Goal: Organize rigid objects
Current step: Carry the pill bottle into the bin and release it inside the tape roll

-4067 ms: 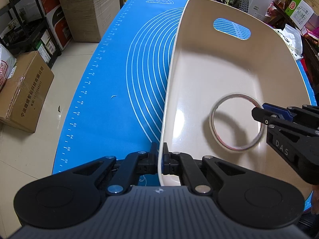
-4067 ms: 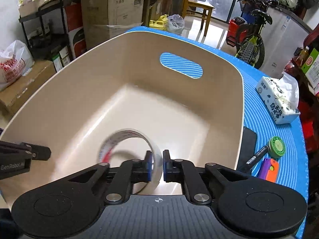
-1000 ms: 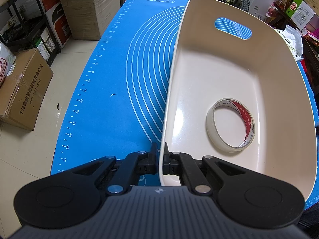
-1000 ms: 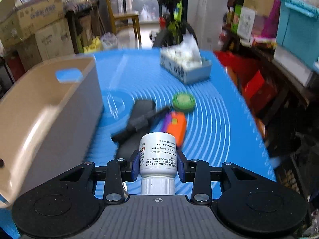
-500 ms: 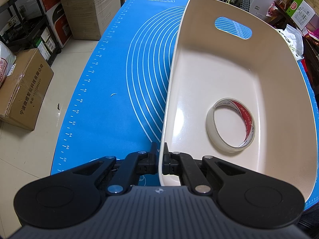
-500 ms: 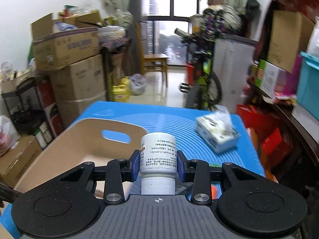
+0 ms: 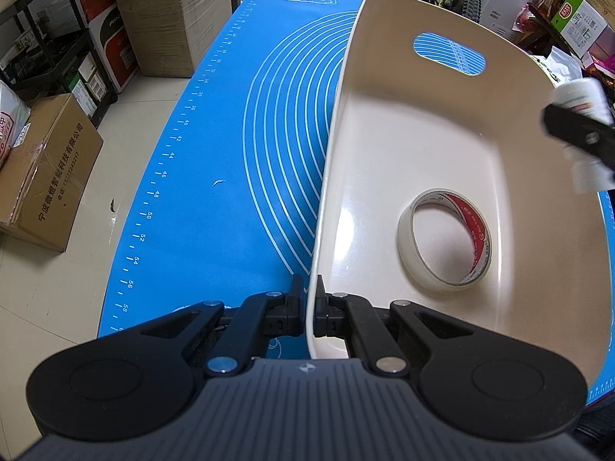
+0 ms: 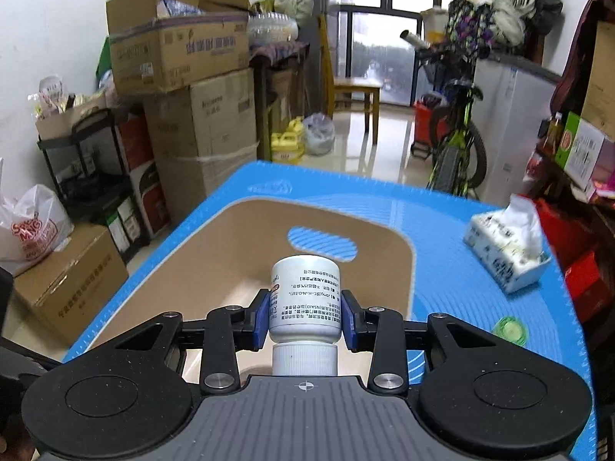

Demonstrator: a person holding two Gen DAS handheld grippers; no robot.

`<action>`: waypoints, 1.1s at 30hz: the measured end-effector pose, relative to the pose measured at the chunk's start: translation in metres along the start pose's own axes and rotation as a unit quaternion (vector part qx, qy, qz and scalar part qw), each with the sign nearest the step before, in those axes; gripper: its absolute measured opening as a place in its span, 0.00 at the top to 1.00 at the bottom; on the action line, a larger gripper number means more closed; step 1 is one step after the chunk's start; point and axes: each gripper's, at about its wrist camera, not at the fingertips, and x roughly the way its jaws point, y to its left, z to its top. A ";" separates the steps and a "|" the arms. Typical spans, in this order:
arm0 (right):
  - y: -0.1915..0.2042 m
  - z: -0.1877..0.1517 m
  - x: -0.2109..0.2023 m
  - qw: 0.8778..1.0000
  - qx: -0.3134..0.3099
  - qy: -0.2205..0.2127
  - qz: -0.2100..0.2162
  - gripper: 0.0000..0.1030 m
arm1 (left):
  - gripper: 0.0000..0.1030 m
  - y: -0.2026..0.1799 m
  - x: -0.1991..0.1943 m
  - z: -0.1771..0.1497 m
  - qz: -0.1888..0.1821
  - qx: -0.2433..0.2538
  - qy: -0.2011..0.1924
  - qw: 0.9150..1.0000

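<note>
Through the left wrist camera, we clamp our left gripper [image 7: 310, 315] on the near rim of the beige bin [image 7: 384, 123]; a tape roll [image 7: 446, 240] lies inside. From the right wrist camera, our right gripper [image 8: 304, 320] squeezes a white pill bottle [image 8: 304, 301], cap toward us, above the bin [image 8: 215, 253] on the blue mat [image 8: 453, 230].

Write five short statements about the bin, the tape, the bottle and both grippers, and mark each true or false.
1. The tape lies inside the bin. True.
2. The right gripper is empty. False: it is shut on a white bottle.
3. The left gripper pinches the bin's rim. True.
4. The bottle stands on the bin floor. False: it is held above the bin.
5. The tissue pack is in the bin. False: it sits on the mat.
</note>
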 end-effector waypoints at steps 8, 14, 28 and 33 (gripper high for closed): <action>0.022 -0.014 0.028 0.998 -0.022 0.064 0.008 0.56 | 0.96 -0.001 0.000 0.000 -0.002 -0.001 0.001 1.000; 0.037 -0.026 0.045 0.992 -0.049 0.116 0.013 0.57 | 0.96 0.001 0.000 0.001 -0.002 -0.001 0.001 1.000; 0.032 -0.033 0.056 0.985 -0.016 0.172 0.025 0.49 | 0.95 0.001 0.000 0.001 -0.001 -0.002 0.002 1.000; 0.025 -0.029 0.041 0.989 -0.011 0.143 0.033 0.35 | 0.95 0.003 0.000 0.002 -0.004 -0.007 0.004 1.000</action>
